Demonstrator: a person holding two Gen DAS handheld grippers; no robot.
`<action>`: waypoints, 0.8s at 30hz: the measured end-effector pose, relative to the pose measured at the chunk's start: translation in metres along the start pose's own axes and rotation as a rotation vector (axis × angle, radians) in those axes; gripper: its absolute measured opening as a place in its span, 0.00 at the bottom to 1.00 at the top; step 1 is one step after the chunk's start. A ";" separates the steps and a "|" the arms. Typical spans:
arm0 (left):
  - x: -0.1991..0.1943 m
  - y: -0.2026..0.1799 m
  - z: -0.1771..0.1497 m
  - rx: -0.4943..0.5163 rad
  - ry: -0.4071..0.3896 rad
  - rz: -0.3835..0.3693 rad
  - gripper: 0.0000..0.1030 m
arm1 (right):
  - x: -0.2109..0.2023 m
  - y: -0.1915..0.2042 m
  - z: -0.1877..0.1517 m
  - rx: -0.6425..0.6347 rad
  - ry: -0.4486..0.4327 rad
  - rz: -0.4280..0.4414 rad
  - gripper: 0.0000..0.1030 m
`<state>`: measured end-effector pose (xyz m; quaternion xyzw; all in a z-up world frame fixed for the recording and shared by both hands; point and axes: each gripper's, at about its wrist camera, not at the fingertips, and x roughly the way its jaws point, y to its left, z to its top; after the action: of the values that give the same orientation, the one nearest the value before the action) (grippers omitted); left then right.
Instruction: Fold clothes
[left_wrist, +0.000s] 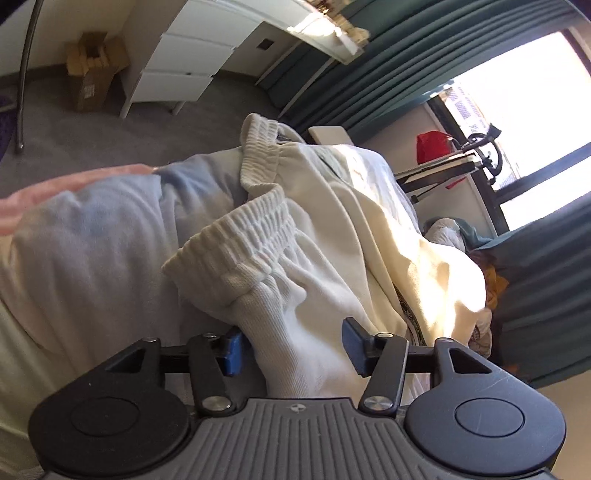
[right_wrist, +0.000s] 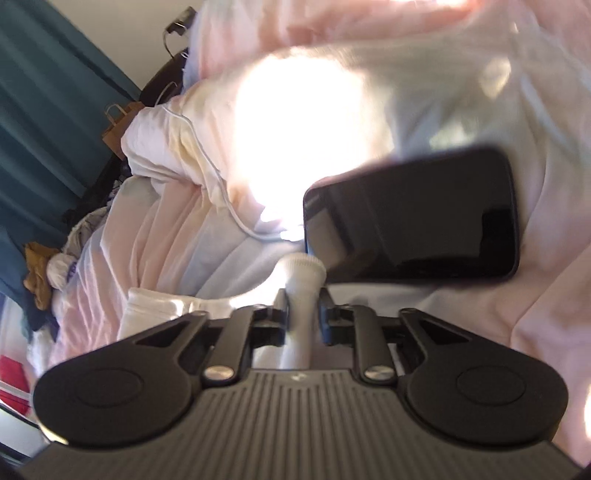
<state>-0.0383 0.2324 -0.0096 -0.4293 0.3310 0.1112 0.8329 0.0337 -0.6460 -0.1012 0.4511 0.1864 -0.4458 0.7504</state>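
Nearest the lens, we are looking past the left gripper (left_wrist: 291, 345), whose jaws are standing well apart with a white knit leg of the cream sweatpants (left_wrist: 295, 258) lying loosely between them; the blue pads (left_wrist: 233, 347) are not pressing on the cloth. Beyond that leg, the ribbed elastic waistband (left_wrist: 240, 236) is bunching up on the pale bedding (left_wrist: 92, 236) of the bed, and the rest of the garment is trailing away from the waistband into a patch of hard sunlight.

In the right wrist view we are seeing the right gripper (right_wrist: 303, 310) with its jaws narrow, a white ribbed cuff (right_wrist: 301, 275) standing up between them. Whether the pads are actually pinching it we cannot tell, since the fingers are dark against the fabric. Just beyond the cuff, a black phone (right_wrist: 413, 218) is lying on the pink sheet (right_wrist: 166, 240).

We are judging the sweatpants to be light, soft and floppy, with no stiffness to hold a fold, so they will be sagging wherever they are unsupported. The thick waistband and the ribbed cuff are looking like the firmest places to take hold of, being less likely to slip than the smooth leg fabric.
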 end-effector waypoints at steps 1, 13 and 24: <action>-0.003 -0.010 -0.005 0.042 -0.018 0.010 0.63 | -0.005 0.004 0.001 -0.025 -0.026 -0.008 0.38; 0.012 -0.116 -0.053 0.354 -0.165 0.138 0.79 | -0.072 0.100 -0.027 -0.427 -0.007 0.335 0.49; -0.028 -0.099 -0.069 0.389 -0.215 0.172 0.80 | -0.136 0.156 -0.101 -0.652 0.171 0.637 0.49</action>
<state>-0.0436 0.1207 0.0437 -0.2166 0.2909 0.1610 0.9179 0.1044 -0.4620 0.0182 0.2617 0.2300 -0.0724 0.9345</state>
